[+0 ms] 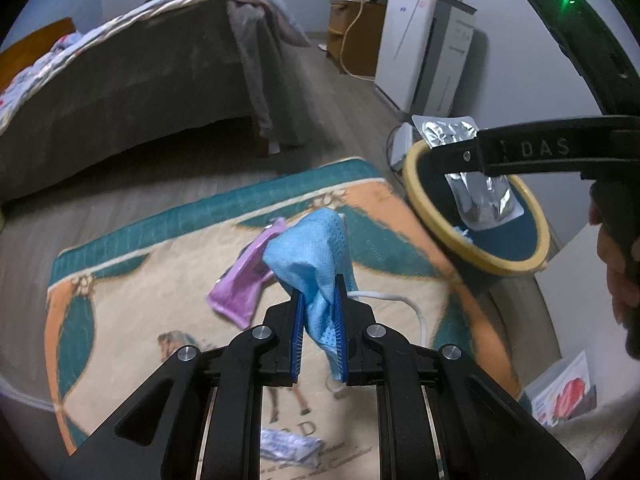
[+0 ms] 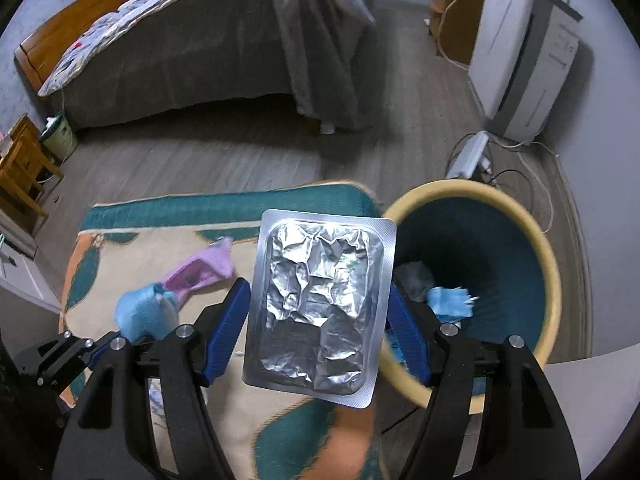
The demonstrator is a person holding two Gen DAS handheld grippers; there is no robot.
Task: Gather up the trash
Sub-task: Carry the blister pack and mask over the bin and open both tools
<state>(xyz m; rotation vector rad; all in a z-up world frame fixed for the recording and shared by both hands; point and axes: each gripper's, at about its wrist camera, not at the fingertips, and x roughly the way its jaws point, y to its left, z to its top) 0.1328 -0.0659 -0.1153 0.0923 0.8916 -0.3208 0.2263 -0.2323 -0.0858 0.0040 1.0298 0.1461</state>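
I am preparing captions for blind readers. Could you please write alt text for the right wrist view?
The right gripper holds a crumpled silver foil pack between its blue fingers, beside a yellow-rimmed bin. Below lie a patterned rug with a purple wrapper, and a bed stands behind.

Bin point(image 2: 472, 200) floor beneath trash, hidden

We hold our left gripper point(image 1: 318, 300) angled steeply downward, its blue pads point(image 1: 297, 332) drawn close together and pinching a light blue mask point(image 1: 308, 248) that bunches up beyond the fingertips. Our right gripper point(image 2: 320, 304) also tilts downward, its jaws spread wide and bearing on the two long edges of a silver blister pack point(image 2: 320, 304) standing between them. Seen from the right wrist, our left gripper sits low to its left, just beside it.
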